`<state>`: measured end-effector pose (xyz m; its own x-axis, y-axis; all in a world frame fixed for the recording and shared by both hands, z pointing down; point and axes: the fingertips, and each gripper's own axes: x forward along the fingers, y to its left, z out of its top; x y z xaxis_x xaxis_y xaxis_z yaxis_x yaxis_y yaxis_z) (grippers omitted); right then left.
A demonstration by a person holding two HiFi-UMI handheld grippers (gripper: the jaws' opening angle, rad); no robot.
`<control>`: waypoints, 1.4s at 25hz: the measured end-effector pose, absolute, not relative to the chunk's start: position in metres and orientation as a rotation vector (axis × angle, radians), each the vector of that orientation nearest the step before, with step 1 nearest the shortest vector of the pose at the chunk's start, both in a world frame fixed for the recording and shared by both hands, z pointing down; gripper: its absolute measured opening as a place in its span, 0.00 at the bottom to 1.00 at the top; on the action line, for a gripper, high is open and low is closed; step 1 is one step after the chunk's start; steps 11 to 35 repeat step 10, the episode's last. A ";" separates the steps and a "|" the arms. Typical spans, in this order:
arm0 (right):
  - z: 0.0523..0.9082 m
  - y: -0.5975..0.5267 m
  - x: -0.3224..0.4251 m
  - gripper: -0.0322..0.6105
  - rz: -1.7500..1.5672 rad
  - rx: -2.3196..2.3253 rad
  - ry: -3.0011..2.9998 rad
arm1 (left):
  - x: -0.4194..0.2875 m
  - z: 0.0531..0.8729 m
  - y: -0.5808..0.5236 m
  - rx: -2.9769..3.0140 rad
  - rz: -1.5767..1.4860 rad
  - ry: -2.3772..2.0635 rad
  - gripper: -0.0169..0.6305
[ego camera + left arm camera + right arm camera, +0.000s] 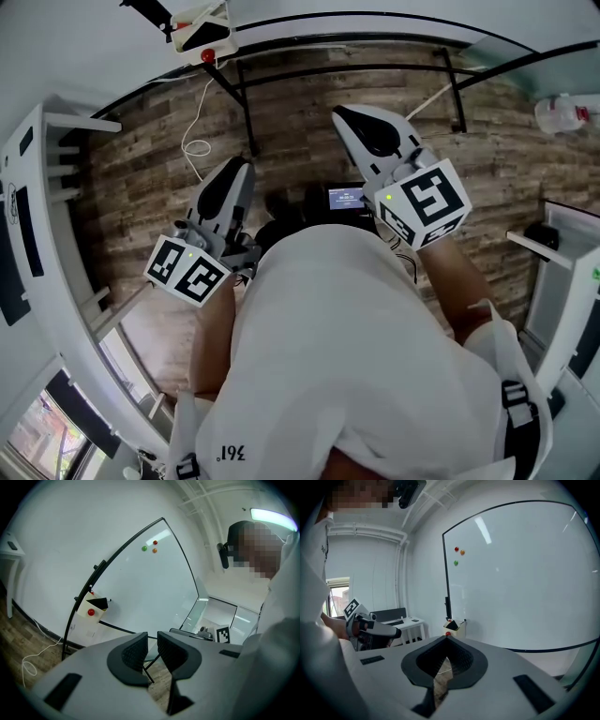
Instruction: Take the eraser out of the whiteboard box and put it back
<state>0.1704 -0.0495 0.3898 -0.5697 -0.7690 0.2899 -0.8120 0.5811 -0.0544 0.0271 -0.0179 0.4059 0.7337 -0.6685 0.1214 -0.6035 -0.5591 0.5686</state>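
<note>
The whiteboard box (90,610) is a small white holder with a red magnet, fixed at the board's lower left edge. A black eraser (99,603) sticks out of its top. In the right gripper view the box (454,629) and eraser (451,625) lie straight ahead, well beyond the jaws. My left gripper (151,654) has a narrow gap between its pads and nothing in it. My right gripper (446,639) is shut and empty, tips touching. In the head view both the left gripper (239,171) and the right gripper (345,114) point at the board, far from the box (201,28).
The whiteboard (154,588) stands on a black frame with legs (246,122) on a wooden floor. Three magnets (151,547) sit high on the board. A white cable (197,145) lies on the floor. A white desk (401,623) stands at the left.
</note>
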 end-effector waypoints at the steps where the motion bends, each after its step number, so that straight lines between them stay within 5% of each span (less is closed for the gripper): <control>1: 0.390 -0.049 0.169 0.09 0.264 1.309 -2.578 | 0.027 0.406 -0.017 2.338 -0.143 -0.957 0.13; 35: 0.388 -0.049 0.162 0.09 0.232 1.282 -2.595 | 0.018 0.403 -0.012 2.343 -0.152 -0.998 0.13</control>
